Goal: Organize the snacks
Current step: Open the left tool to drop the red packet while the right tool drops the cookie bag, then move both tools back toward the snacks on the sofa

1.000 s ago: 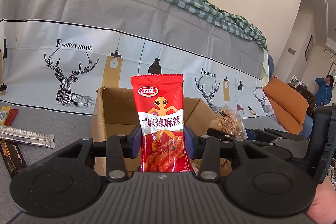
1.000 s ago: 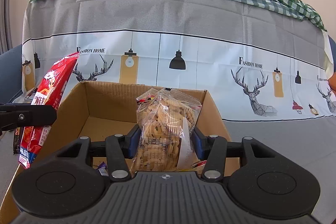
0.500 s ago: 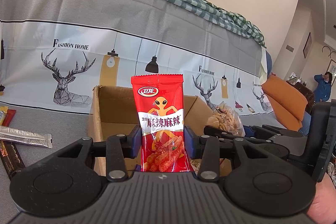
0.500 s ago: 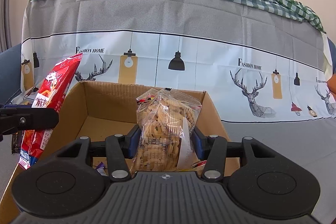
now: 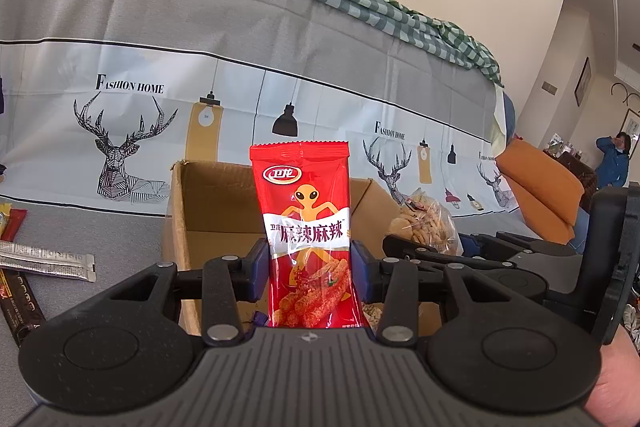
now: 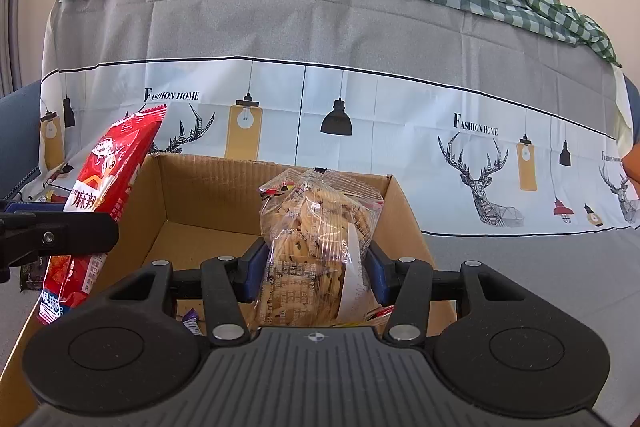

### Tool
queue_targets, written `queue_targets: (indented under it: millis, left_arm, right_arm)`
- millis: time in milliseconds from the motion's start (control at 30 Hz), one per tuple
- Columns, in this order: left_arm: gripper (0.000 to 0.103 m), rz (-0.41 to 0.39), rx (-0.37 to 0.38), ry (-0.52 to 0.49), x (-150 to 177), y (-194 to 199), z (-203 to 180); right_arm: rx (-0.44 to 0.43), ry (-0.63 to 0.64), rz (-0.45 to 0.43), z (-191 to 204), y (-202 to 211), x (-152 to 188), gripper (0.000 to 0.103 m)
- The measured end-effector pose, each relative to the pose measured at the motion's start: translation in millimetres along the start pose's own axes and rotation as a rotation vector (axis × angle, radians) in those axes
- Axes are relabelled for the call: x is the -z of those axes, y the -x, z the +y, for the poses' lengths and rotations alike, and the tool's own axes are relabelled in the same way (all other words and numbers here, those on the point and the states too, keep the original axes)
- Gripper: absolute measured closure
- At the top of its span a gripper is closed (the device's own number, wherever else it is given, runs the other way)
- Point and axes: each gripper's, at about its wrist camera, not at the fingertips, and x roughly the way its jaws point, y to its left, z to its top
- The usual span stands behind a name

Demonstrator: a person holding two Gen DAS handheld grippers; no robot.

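Clamping an upright red spicy-strip packet [image 5: 310,247], the left gripper [image 5: 310,269] is seen with both blue pads pressed against the packet's sides; the right gripper [image 6: 316,267] is likewise closed on a clear bag of biscuits [image 6: 316,247]. Against the views of a second earlier, almost nothing is changed: both grips are unaltered, and only the backdrop is shifted a little in the left view. Both snacks are held above the open cardboard box [image 6: 208,195], the packet over its left wall, the bag over its middle. A pause before release is suggested, so both snacks are judged not yet stowed. Several stick sachets [image 5: 44,261] are left on the grey cloth beyond the box's left side.
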Motion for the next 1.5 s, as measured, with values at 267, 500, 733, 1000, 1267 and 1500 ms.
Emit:
queue_targets:
  millis: [267, 500, 733, 1000, 1267, 1500]
  left_arm:
    - [0.057, 0.0, 0.0, 0.001, 0, 0, -1]
    - [0.036, 0.028, 0.056, -0.001, 2, -2, -5]
    - [0.044, 0.013, 0.033, 0.036, 0, 1, 4]
    - [0.067, 0.03, -0.046, 0.079, 0, 11, 25]
    - [0.069, 0.068, -0.136, 0.164, -1, 47, 71]
    - [0.069, 0.196, -0.239, 0.299, 11, 87, 143]
  right_arm:
    - [-0.001, 0.001, 0.002, -1, 1, -1, 0.051]
    - [-0.018, 0.007, 0.025, 1, -2, -1, 0.041]
    - [-0.004, 0.028, 0.003, 2, -2, -2, 0.034]
    - [-0.012, -0.01, -0.003, 6, -1, -3, 0.034]
    - [-0.055, -0.058, -0.018, 35, 4, -4, 0.034]
    - [-0.15, -0.074, -0.056, 76, 15, -7, 0.038]
